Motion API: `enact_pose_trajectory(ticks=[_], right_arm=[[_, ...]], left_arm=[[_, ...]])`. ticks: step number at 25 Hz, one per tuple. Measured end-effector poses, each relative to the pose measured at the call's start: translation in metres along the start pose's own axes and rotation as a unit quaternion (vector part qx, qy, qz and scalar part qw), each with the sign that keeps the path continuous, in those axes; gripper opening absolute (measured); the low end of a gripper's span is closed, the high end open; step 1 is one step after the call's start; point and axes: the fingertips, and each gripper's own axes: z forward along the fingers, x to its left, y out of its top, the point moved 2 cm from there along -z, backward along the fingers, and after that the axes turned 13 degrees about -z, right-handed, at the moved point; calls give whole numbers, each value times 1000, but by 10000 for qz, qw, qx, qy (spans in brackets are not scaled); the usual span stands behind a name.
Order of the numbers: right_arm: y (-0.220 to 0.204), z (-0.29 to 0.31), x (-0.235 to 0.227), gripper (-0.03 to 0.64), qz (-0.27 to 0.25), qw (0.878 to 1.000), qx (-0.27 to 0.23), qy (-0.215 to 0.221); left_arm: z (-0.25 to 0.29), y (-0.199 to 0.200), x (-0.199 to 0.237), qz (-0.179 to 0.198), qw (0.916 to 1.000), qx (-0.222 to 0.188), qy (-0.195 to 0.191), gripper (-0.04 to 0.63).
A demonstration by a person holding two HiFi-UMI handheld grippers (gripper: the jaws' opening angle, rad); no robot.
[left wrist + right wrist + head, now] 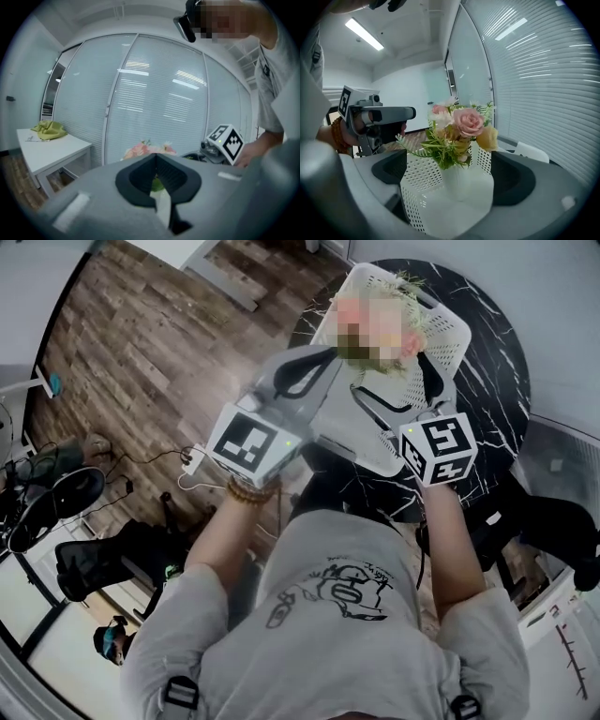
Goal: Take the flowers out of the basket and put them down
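A white perforated basket (452, 330) stands on the round black marble table (492, 381) and holds a bunch of pink, cream and yellow flowers (461, 126) with green leaves. My left gripper (323, 362) is at the basket's left rim; in the left gripper view (156, 161) its jaws are shut on a white strip that looks like the basket's wall, and the flowers (146, 150) show just beyond. My right gripper (452, 173) is open wide around a corner of the basket (454, 197), with both pads clear of the wall. In the head view it (412, 395) sits at the basket's near side.
The table's edge lies close to the person's body. Wooden floor (141, 343) spreads to the left, with dark chairs (103, 559) and cables on it. A white side table (51, 152) with a green cloth (49, 130) stands by a glass wall with blinds.
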Motion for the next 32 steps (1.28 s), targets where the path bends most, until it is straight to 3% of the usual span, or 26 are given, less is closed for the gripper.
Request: enact_pose_trajectory(ticks=[16, 21, 32], right_arm=[[-23, 62, 0, 591, -112, 9995, 181, 226], [-26, 72, 0, 559, -280, 9992, 158, 231], [-40, 85, -13, 460, -314, 9992, 37, -243]], left_arm=[[28, -22, 39, 85, 9998, 124, 124, 3], [35, -25, 44, 152, 9996, 165, 150, 3], [43, -25, 52, 103, 9996, 176, 183, 3]])
